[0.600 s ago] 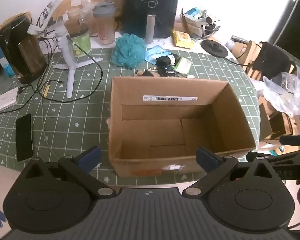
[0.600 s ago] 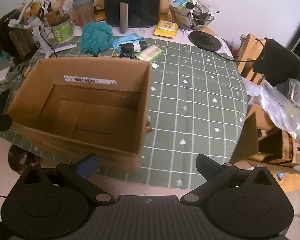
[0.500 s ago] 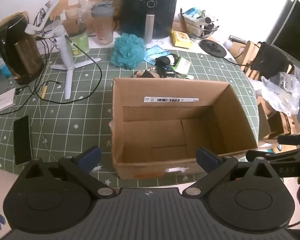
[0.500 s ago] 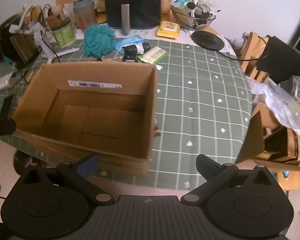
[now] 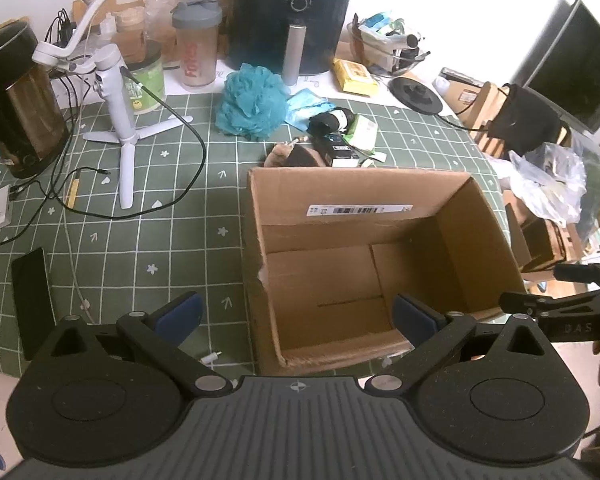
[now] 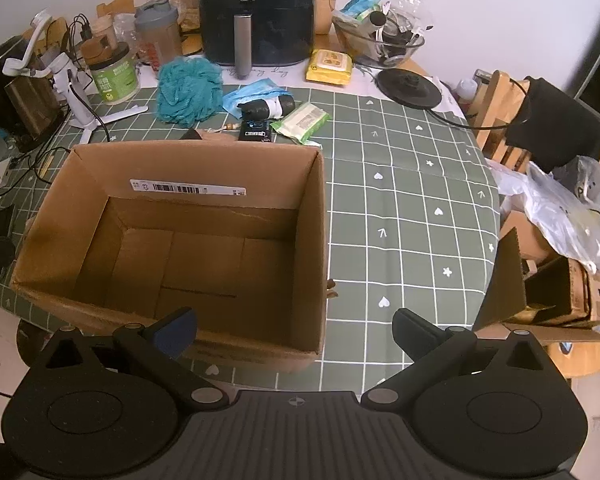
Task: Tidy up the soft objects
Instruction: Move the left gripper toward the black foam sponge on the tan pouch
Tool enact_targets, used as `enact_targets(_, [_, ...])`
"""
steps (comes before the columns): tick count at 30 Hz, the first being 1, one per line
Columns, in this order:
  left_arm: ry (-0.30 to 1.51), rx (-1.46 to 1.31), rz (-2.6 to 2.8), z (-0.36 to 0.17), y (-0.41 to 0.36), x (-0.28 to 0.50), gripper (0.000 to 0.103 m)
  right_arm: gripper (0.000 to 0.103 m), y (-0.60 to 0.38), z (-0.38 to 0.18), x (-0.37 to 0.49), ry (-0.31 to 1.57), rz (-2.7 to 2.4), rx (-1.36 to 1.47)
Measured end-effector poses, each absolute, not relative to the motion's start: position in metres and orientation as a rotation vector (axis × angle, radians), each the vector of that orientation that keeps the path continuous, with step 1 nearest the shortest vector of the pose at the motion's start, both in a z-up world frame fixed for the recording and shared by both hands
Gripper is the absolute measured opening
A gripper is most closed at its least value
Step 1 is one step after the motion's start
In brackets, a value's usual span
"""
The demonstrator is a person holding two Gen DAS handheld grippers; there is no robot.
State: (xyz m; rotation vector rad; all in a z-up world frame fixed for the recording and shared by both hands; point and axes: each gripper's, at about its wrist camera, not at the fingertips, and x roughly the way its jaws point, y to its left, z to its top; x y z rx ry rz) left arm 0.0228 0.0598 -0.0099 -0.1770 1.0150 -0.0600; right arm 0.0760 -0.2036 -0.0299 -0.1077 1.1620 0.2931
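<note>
Empty box (image 5: 364,256) waiting, both tools spread wide and holding nothing.

Left tool (image 5: 296,316) and right tool (image 6: 294,330) hang over the box's near rim. The teal pouf (image 5: 252,106) sits on the surface (image 5: 172,216) at 11 o'clock beyond the box, just beside a blue cloth (image 5: 306,102) and a black roll (image 5: 328,120). The pouf looks light, springy and non-fragile; pinching deep into its bunched mesh should hold best. A barcode label (image 5: 360,210) is stuck inside the box; its print is too small to read.

surface: green table (image 6: 412,208) | on it: cardboard box (image 6: 312,240) (open), teal pouf (image 6: 188,90)
</note>
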Motion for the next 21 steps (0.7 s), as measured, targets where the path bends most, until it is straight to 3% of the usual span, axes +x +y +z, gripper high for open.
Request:
enact_targets(10, [1.075, -0.182, -0.112, -0.022, 0.063, 0.036, 0.103, 0.103, -0.208, -0.03, 0.083, 1.132, 0.28, -0.031])
enact_targets(21, [0.993, -0.16, -0.047, -0.01, 0.058, 0.06, 0.103, 0.103, -0.22, -0.028, 0.128, 1.068, 0.39, -0.046])
